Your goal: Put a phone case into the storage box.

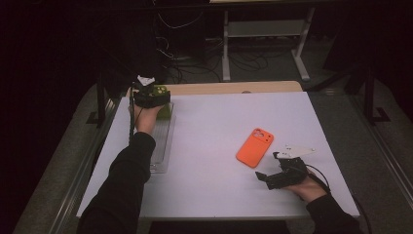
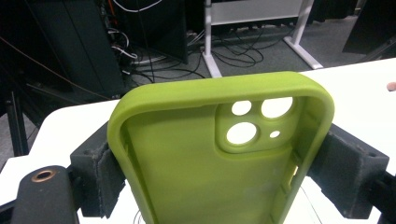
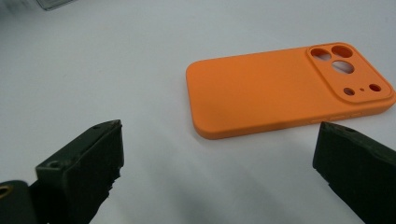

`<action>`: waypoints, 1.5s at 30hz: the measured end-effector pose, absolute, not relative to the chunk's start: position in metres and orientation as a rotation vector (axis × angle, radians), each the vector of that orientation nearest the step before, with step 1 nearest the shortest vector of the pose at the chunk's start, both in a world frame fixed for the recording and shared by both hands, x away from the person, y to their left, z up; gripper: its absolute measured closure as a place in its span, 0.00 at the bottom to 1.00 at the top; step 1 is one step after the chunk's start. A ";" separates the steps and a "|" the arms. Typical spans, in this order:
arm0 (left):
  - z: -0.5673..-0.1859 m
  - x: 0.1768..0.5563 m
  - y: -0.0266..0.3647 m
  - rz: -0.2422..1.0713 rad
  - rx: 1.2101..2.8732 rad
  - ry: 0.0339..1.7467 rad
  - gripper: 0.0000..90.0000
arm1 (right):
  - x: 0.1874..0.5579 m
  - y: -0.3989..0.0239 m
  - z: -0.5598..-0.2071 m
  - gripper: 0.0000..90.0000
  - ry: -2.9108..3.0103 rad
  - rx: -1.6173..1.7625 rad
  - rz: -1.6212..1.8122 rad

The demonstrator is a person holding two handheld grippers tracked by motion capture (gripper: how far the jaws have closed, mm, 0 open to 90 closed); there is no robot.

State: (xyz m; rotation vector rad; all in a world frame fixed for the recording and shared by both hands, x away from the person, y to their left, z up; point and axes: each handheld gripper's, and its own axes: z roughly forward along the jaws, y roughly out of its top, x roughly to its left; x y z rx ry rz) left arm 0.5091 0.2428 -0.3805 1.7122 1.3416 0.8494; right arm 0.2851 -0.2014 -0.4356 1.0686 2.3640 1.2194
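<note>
The left gripper (image 1: 155,92) is at the far left corner of the white table (image 1: 214,146), above the far end of a clear tray (image 1: 163,146) that lies along the left edge. Its pads (image 2: 100,175) press on the two long sides of a green case (image 2: 205,154), so it grips that case; the case stands upright between the jaws, hollow side toward the left gripper view's camera, camera cut-outs at the top. The right gripper (image 1: 267,176) is near the table's front right, low over the surface, its jaws spread wide with nothing between them. An orange case (image 1: 254,147) lies flat on the table, back up, just beyond those jaws and apart from them, with its camera cut-outs at the far end. In the right gripper view the orange case (image 3: 289,88) lies ahead of the jaws and toward the right one.
</note>
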 end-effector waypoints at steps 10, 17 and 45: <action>-0.376 0.516 0.244 0.853 1.724 1.348 0.07 | 0.285 -0.201 -0.436 0.01 2.370 1.067 1.220; -0.365 0.511 0.251 0.797 1.743 1.316 0.01 | 0.285 -0.202 -0.436 0.01 2.370 1.072 1.220; -0.326 0.414 0.235 0.489 1.912 0.970 0.00 | 0.291 -0.197 -0.434 0.01 2.369 1.082 1.227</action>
